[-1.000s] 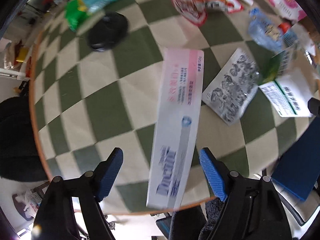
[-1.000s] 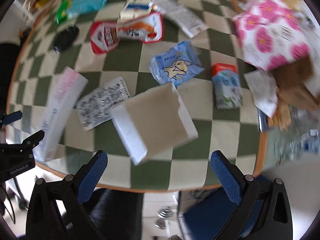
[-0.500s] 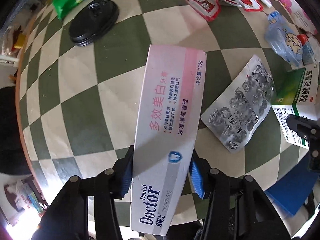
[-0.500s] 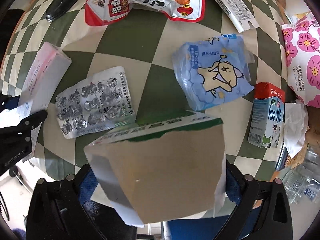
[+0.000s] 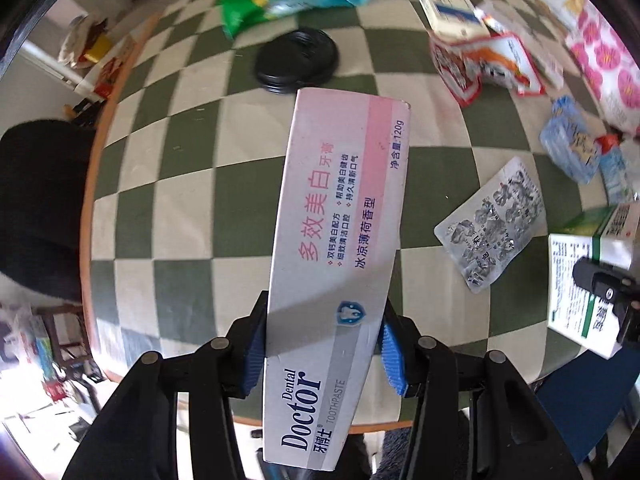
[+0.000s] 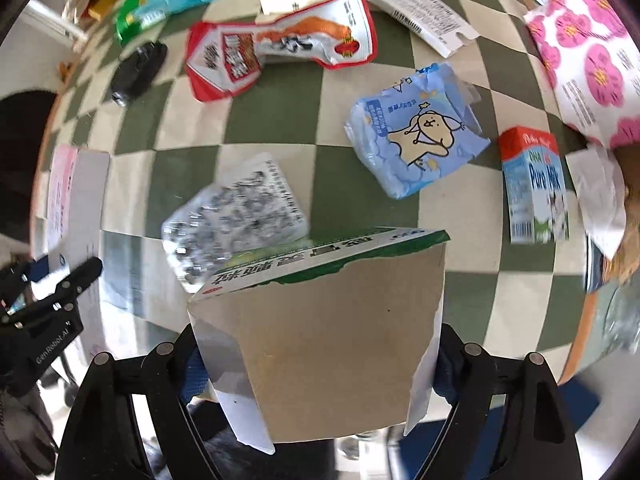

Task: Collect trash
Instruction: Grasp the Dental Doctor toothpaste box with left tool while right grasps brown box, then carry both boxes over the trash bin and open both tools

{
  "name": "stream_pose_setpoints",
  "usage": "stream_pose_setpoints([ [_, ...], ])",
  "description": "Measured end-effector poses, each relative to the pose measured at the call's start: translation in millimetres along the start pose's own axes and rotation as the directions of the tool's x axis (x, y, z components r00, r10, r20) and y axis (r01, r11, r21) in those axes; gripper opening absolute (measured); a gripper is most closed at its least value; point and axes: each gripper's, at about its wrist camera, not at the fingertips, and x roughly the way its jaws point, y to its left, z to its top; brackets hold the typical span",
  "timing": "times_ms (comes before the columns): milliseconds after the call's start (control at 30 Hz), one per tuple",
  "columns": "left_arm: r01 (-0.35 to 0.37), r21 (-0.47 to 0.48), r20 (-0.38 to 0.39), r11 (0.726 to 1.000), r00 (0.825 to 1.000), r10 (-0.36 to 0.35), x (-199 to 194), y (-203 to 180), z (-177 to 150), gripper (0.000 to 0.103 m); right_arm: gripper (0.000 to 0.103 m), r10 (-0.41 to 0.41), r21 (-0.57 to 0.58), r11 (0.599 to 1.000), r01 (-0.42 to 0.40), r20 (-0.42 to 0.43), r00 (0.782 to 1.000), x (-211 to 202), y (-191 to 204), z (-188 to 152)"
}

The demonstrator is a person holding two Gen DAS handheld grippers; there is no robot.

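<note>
left tongs (image 5: 324, 350) are gripping a toothpaste box (image 5: 340, 248); right tongs (image 6: 316, 368), closing, are pressing a carton (image 6: 332, 344) that is hiding their pads.

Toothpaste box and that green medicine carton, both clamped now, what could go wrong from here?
The left tongs pinch the toothpaste box near one end, so its long free end may swing or slip. The right tongs have just been closing on the flattened medicine carton, which could buckle and drop.
</note>
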Motion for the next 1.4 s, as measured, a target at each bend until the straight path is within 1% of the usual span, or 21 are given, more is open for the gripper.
stream_pose_setpoints([
  [133,0.034,-0.039,0.066,0.999,0.997,-0.031,-27.9,13.2,-19.3,0.044,0.087,0.056,0.070,0.996,-0.060,0.056,0.997,-22.5,6.1,-26.0],
  [200,0.068,-0.054,0.100,0.996,0.993,-0.062,-41.4,26.0,-39.3,0.044,0.087,0.082,0.102,0.991,-0.090,0.084,0.993,-33.3,11.4,-43.5],
  [233,0.086,-0.059,0.114,0.995,0.990,-0.079,-44.8,34.1,-49.7,0.044,0.087,0.090,0.112,0.989,-0.101,0.097,0.991,-39.8,19.5,-57.5],
  [333,0.152,-0.080,0.144,0.985,0.980,-0.139,-53.6,52.8,-51.8,0.044,0.087,0.107,0.137,0.983,-0.126,0.133,0.985,-51.5,46.6,-91.6],
  [433,0.228,-0.103,0.163,0.968,0.964,-0.210,-58.4,76.6,-92.0,0.044,0.087,0.118,0.163,0.976,-0.147,0.171,0.978,-63.3,72.9,-129.3],
  [500,0.271,-0.129,0.146,0.954,0.957,-0.252,-54.9,88.3,-119.7,0.044,0.087,0.131,0.180,0.970,-0.166,0.189,0.973,-62.7,87.7,-157.6],
  [567,0.322,-0.167,0.105,0.932,0.946,-0.308,-43.2,99.0,-152.6,0.044,0.087,0.136,0.201,0.964,-0.177,0.202,0.970,-57.9,97.0,-183.6],
  [600,0.333,-0.182,0.081,0.925,0.943,-0.324,-37.6,101.7,-167.1,0.044,0.087,0.157,0.218,0.956,-0.198,0.193,0.969,-52.2,102.5,-205.5],
  [667,0.343,-0.216,0.021,0.914,0.938,-0.347,-17.8,106.1,-194.9,0.044,0.087,0.180,0.240,0.946,-0.218,0.169,0.969,-39.6,106.5,-229.8],
  [700,0.340,-0.236,-0.011,0.910,0.936,-0.352,-3.2,107.7,-208.6,0.044,0.087,0.195,0.257,0.939,-0.228,0.146,0.970,-27.2,108.9,-248.6],
  [767,0.324,-0.281,-0.073,0.903,0.931,-0.357,29.8,109.5,-228.9,0.044,0.087,0.204,0.278,0.933,-0.229,0.114,0.972,-5.9,109.6,-268.1],
  [867,0.306,-0.361,-0.156,0.881,0.911,-0.381,96.8,108.1,-247.8,0.044,0.087,0.238,0.329,0.914,-0.238,0.041,0.970,53.0,106.0,-292.2],
  [933,0.304,-0.404,-0.181,0.863,0.898,-0.401,138.3,106.8,-251.2,0.045,0.087,0.264,0.362,0.899,-0.246,0.000,0.965,96.6,103.4,-299.6],
  [967,0.294,-0.423,-0.192,0.857,0.895,-0.402,161.5,105.5,-251.3,0.045,0.087,0.275,0.377,0.892,-0.251,-0.012,0.961,116.0,102.2,-301.0],
  [1100,0.311,-0.454,-0.223,0.835,0.868,-0.444,259.4,96.6,-247.9,0.045,0.087,0.311,0.419,0.871,-0.258,-0.061,0.949,230.7,98.2,-295.5],
  [1133,0.315,-0.453,-0.231,0.834,0.862,-0.451,280.6,94.8,-246.8,0.046,0.087,0.312,0.422,0.870,-0.256,-0.067,0.948,250.3,97.3,-291.5],
  [1167,0.314,-0.448,-0.244,0.837,0.858,-0.452,301.8,92.3,-244.7,0.048,0.087,0.316,0.424,0.868,-0.257,-0.074,0.946,274.8,97.8,-287.0],
  [1267,0.311,-0.419,-0.261,0.853,0.858,-0.441,353.3,92.1,-240.4,0.050,0.087,0.324,0.432,0.865,-0.256,-0.092,0.942,351.2,100.0,-272.6],
  [1300,0.307,-0.413,-0.262,0.857,0.862,-0.435,366.9,93.0,-240.0,0.055,0.088,0.331,0.429,0.865,-0.262,-0.094,0.939,372.6,102.8,-266.8],
  [1367,0.299,-0.417,-0.245,0.858,0.872,-0.423,386.7,97.1,-240.8,0.093,0.092,0.335,0.411,0.872,-0.267,-0.101,0.937,407.6,109.7,-257.9],
  [1400,0.296,-0.421,-0.239,0.858,0.876,-0.419,391.0,103.0,-243.8,0.098,0.092,0.343,0.406,0.872,-0.274,-0.106,0.933,424.6,114.5,-255.3],
])
